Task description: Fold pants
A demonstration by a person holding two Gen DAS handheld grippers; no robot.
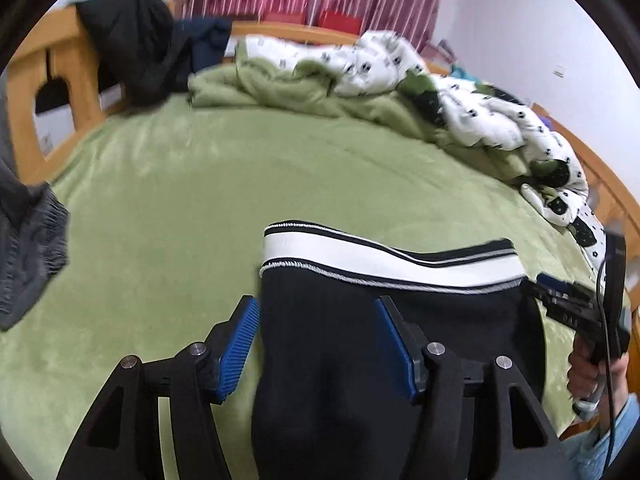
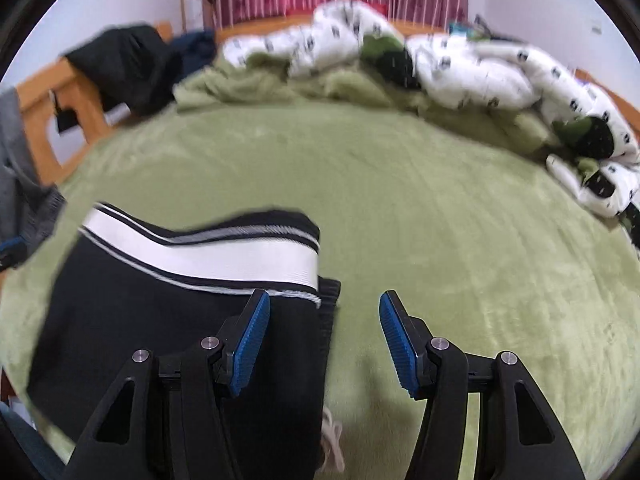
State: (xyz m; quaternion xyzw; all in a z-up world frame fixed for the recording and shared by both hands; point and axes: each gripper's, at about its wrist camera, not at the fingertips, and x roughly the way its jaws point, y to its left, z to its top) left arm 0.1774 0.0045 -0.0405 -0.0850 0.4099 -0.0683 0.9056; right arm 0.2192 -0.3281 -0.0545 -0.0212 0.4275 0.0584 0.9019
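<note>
One pair of black pants [image 1: 360,340] under the two grippers, left gripper [image 1: 316,344] and right gripper [image 2: 324,344], one green blanket [image 1: 224,184] beneath, one white patterned quilt [image 1: 480,120] ahead, one grey garment [image 1: 28,248] far left, two red boxes [image 1: 340,20] beyond

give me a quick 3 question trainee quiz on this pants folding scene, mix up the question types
1. True or false: the left gripper is clamped shut on the black pants with the white striped waistband.
2. Multiple choice: what surface do the pants lie on? A) bare wooden floor B) green fleece blanket C) glass table
3. Fill in: in the right wrist view, the pants' side edge lies between the right gripper's ____ fingers.

Key
1. False: its blue pads stand apart, with the pants' left edge between them but not pinched.
2. B
3. open: neither pad presses on the cloth.
</note>
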